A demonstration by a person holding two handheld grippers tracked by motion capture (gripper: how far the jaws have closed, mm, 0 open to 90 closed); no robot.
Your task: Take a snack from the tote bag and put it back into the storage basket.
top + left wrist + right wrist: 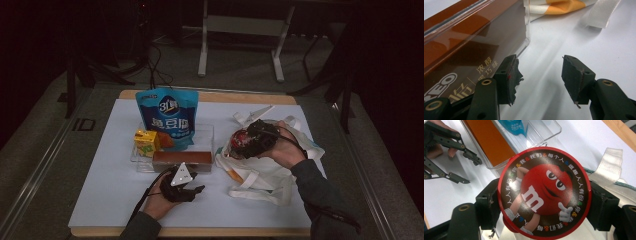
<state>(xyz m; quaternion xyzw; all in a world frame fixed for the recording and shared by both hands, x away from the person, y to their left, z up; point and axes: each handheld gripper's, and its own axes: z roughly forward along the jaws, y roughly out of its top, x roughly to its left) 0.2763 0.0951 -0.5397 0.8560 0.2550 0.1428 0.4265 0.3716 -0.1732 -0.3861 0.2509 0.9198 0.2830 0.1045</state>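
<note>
M&M's tin [544,192]: round, red-rimmed, clamped across rim between right gripper [546,205] pads, held above white tote bag [260,175]. Likely rigid, light, glossy lid slippery; edge-to-edge hold looks safest. Left gripper [540,75] idle, jaws apart, nothing between, resting on white mat [110,195] beside brown box [474,42]. Clear tray [210,132], blue pouch [167,117], yellow carton [146,141] well apart to left. Loose bag straps [610,165] may snag.

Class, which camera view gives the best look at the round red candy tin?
The right gripper view: the round red candy tin faces the camera, clamped between the right gripper fingers, its printed lid readable. The high view shows it small and dim above the tote bag.
</note>
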